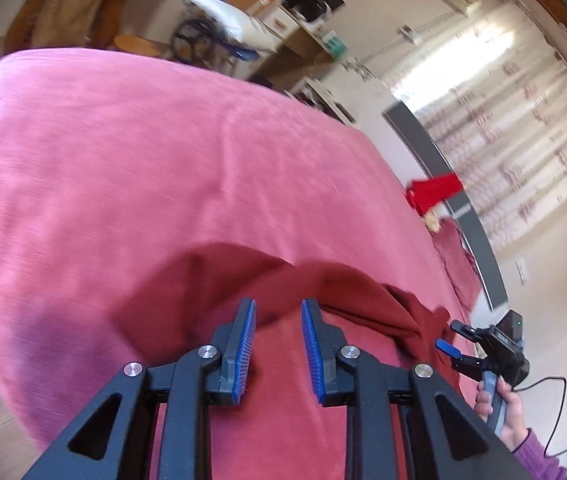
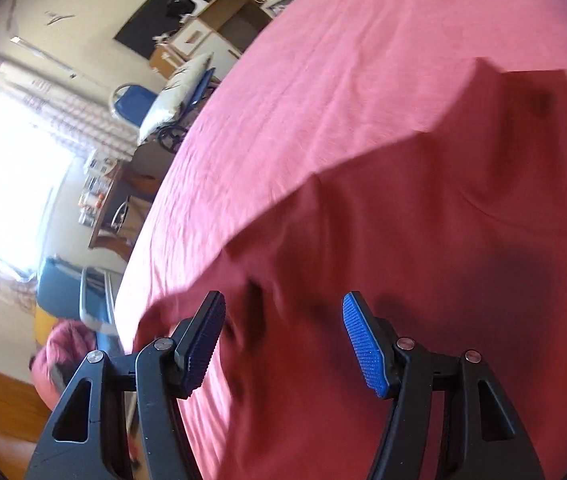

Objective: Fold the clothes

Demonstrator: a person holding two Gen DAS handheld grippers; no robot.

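Note:
A dark red garment (image 1: pixel 291 292) lies on the pink bedspread (image 1: pixel 123 152) near the bed's near edge. It also shows in the right wrist view (image 2: pixel 423 220), spread with a folded corner at the upper right. My left gripper (image 1: pixel 278 312) is open and empty just above the garment. My right gripper (image 2: pixel 283 308) is open wide and empty over the garment's edge. The right gripper also shows in the left wrist view (image 1: pixel 452 336), held in a hand at the garment's right end.
A bright red cloth (image 1: pixel 433 192) lies at the bed's far right by a dark headboard (image 1: pixel 443 168). Desks, a blue chair (image 2: pixel 135 100) and pillows stand beyond the bed. A pink heap (image 2: pixel 63 344) lies on the floor at left. Curtained window at the side.

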